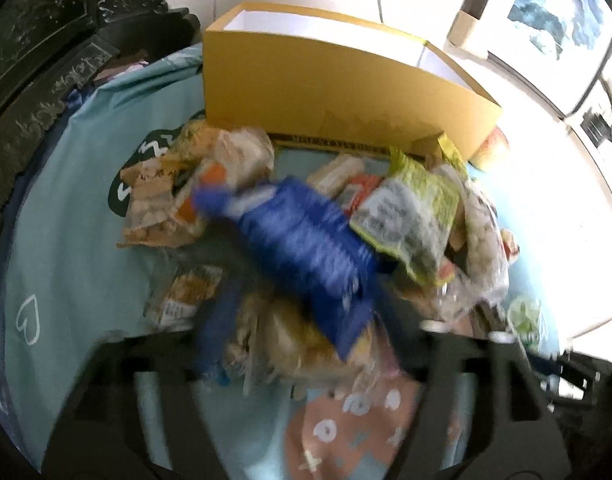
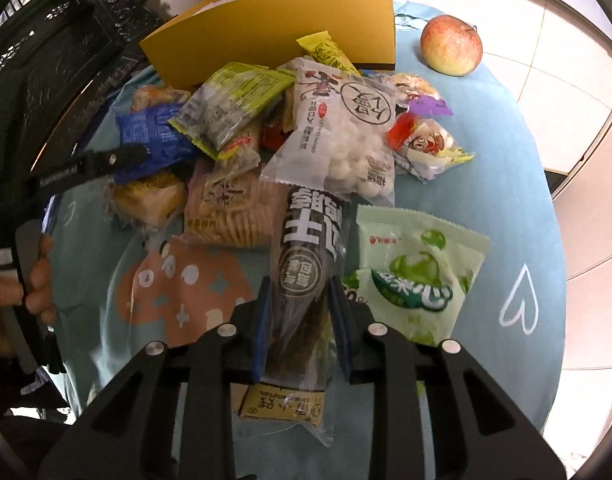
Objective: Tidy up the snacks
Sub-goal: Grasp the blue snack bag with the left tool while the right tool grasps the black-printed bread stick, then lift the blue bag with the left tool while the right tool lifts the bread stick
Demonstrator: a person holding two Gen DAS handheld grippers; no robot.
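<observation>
A: Right gripper (image 2: 300, 328) first: jaws drawn in, blue pads (image 2: 262, 320) clamped on both sides of the dark cone packet (image 2: 306, 248). It lies at the near edge of the pile, narrow end towards the camera.

B: And the room around it?

A: Snug. The pale green packet (image 2: 417, 280) sits just right of it, and the biscuit pack (image 2: 230, 216) is touching it on the left. Further right there is bare blue cloth (image 2: 485, 184) up to the round table's rim, with tiled floor (image 2: 565, 100) beyond.

B: Left side?

A: Left gripper (image 1: 274, 336): fingers apart, with the blue packet (image 1: 302, 248) lying between them. That view is smeared, so I cannot see any pad pressing on it. From the right camera, one black finger (image 2: 106, 160) lies across that packet, and a hand (image 2: 34, 280) grips the handle at the left border.

B: Where is everything supposed to go?

A: The yellow box (image 2: 286, 20) stands open at the far side, its near wall right against the heap of snacks (image 2: 266, 128). An apple (image 2: 451, 45) sits alone on the cloth, just right of the box.

B: Anything we can't read?

A: Plenty. The white packet of round sweets (image 2: 345, 128) covers whatever is under it, the box floor is out of sight, and dark carved furniture (image 2: 66, 40) crowds the far left, close to the table.
</observation>
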